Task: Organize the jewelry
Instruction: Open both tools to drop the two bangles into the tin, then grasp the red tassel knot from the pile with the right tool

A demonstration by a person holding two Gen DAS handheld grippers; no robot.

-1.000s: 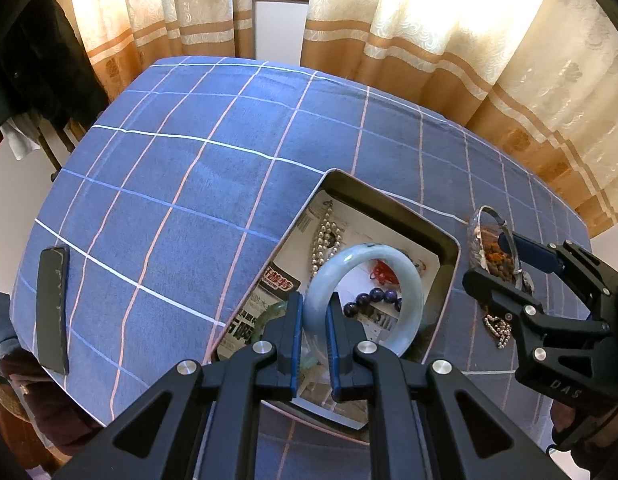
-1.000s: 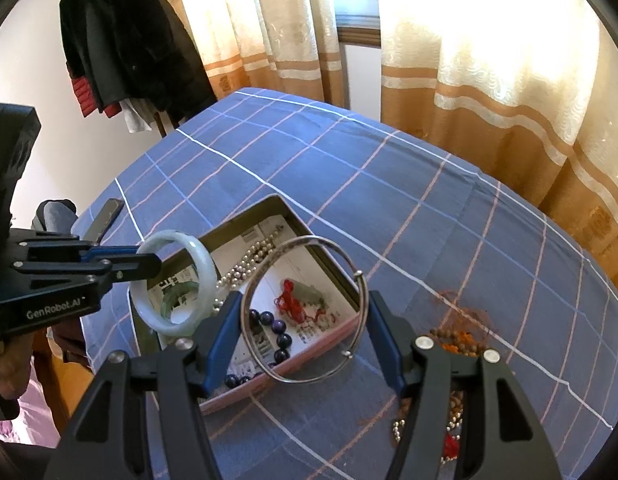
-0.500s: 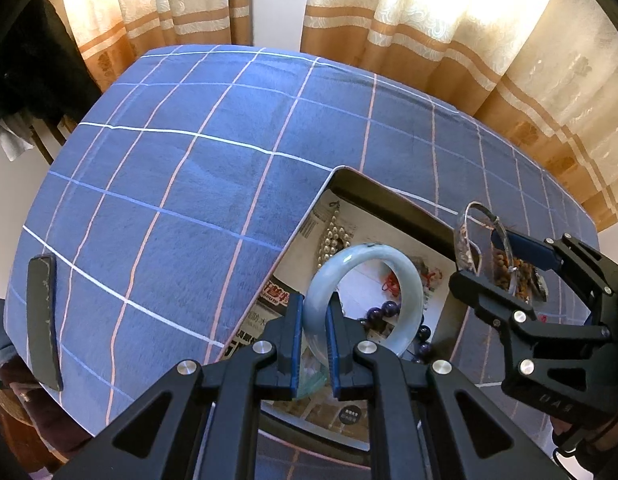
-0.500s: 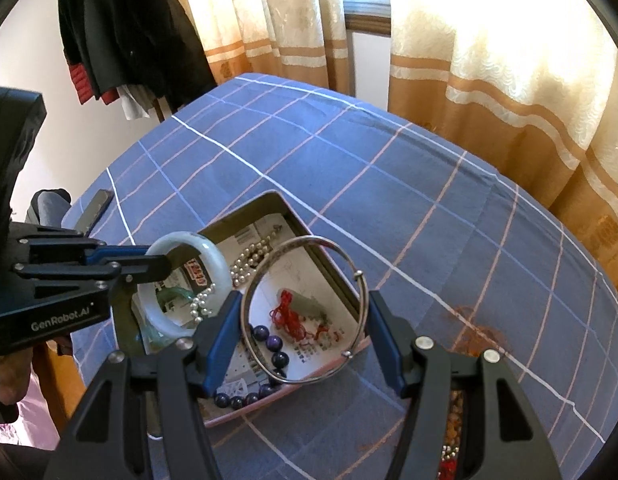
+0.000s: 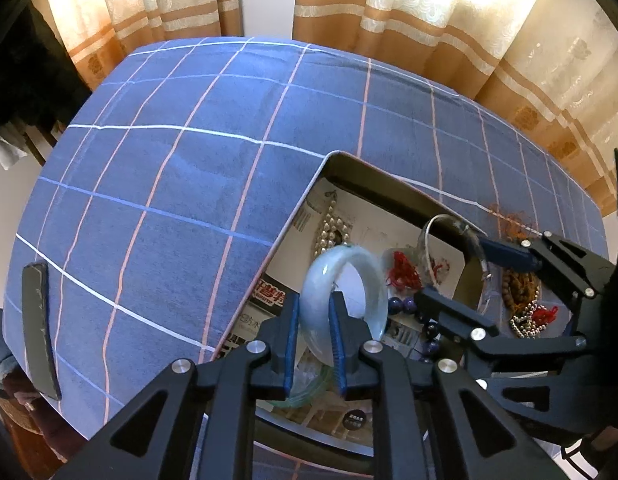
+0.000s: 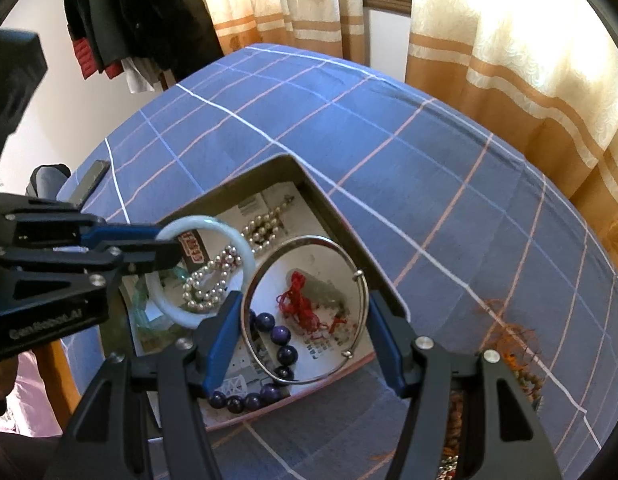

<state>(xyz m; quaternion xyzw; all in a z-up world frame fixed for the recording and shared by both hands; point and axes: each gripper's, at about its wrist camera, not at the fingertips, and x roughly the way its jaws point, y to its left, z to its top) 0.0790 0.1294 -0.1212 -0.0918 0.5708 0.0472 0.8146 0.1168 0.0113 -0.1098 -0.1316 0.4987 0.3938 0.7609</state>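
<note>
My left gripper (image 5: pixel 312 334) is shut on a pale jade bangle (image 5: pixel 349 264) and holds it upright over the metal tray (image 5: pixel 373 178). My right gripper (image 6: pixel 305 312) is shut on a thin silver bangle (image 6: pixel 359 280), held across its width above the tray (image 6: pixel 277 164). In the tray lie a pearl necklace (image 6: pixel 213 280), dark purple beads (image 6: pixel 281 334), a red-corded pendant (image 6: pixel 299 300) and a green bangle (image 5: pixel 309 394). The left gripper (image 6: pixel 165 248) shows in the right wrist view, the right gripper (image 5: pixel 469 276) in the left wrist view.
The tray sits on a blue checked tablecloth (image 5: pixel 169 200). A pile of brown, pearl and red bead strings (image 5: pixel 525 300) lies right of the tray. A dark flat bar (image 5: pixel 39 320) lies at the left table edge. Curtains (image 5: pixel 429 12) hang behind; dark clothes (image 6: pixel 129 20) hang at left.
Both grippers have moved lower and forward over the tray, each still holding its bangle. The silver bangle now hangs over the tray's right part.
</note>
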